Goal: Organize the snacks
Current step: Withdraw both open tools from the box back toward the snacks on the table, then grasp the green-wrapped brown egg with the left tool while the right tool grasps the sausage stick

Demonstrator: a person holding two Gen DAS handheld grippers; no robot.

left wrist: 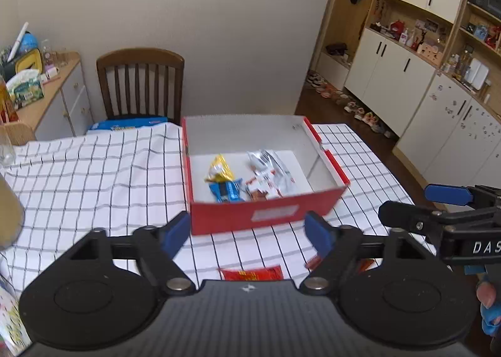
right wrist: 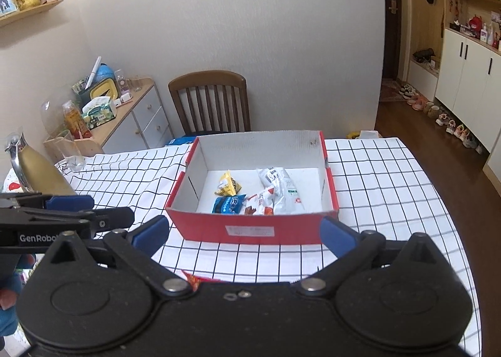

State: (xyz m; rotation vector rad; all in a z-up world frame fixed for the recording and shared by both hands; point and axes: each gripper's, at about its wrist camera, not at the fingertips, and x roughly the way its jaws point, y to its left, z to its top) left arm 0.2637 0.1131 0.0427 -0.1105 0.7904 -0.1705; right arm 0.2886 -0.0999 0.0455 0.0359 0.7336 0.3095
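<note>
We saw the red cardboard box with white inside (left wrist: 263, 216) standing on the white tablecloth with black grid lines (left wrist: 94, 169). Inside it lay a yellow snack packet (left wrist: 220, 169), a blue snack packet (left wrist: 227, 191) and a silver-white packet (left wrist: 272, 174), close together near the front wall. A red snack packet (left wrist: 252, 273) lay on the cloth before the box. Our left gripper (left wrist: 249, 236) had its blue pads apart and held nothing. Our right gripper (right wrist: 244, 235) was also wide apart and empty.
</note>
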